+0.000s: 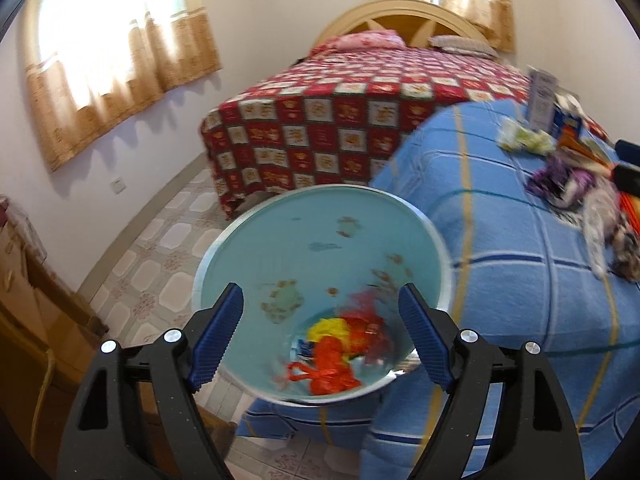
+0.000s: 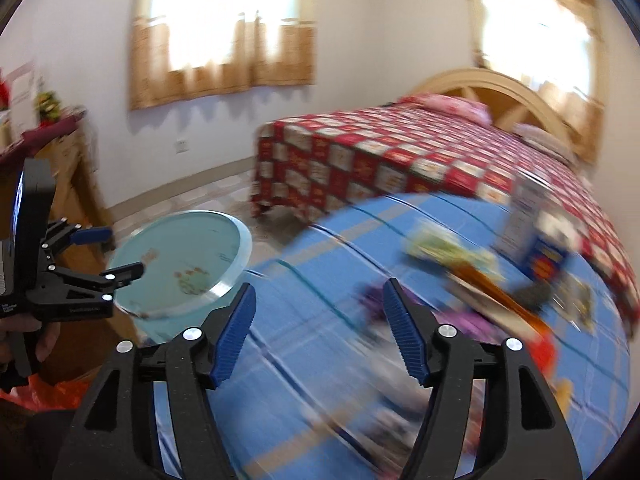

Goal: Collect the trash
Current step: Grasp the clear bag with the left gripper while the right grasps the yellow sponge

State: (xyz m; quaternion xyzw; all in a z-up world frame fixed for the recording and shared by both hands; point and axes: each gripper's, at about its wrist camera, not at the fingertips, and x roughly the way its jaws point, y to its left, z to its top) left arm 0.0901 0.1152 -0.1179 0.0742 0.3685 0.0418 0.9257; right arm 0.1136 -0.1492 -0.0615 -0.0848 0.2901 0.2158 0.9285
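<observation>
A light blue basin (image 1: pixel 320 248) stands at the edge of the blue checked blanket (image 1: pixel 500 240). It holds crumpled red, orange and yellow trash (image 1: pixel 340 352). My left gripper (image 1: pixel 320 340) is open and empty, its jaws on either side of the basin's near rim. It also shows in the right wrist view (image 2: pixel 116 252), open beside the basin (image 2: pixel 180 264). More trash lies on the blanket at the right: a purple wrapper (image 1: pixel 560 180), pale green wrappers (image 1: pixel 524 138) and a white carton (image 1: pixel 542 100). My right gripper (image 2: pixel 320 332) is open and empty above the blanket (image 2: pixel 300 360), left of the blurred trash (image 2: pixel 460 272).
A bed with a red checked cover (image 1: pixel 340 120) stands behind. A tiled floor (image 1: pixel 152 260) lies to the left, with a wooden cabinet (image 1: pixel 24 300) by the wall. An orange bag (image 2: pixel 52 394) shows at lower left in the right wrist view.
</observation>
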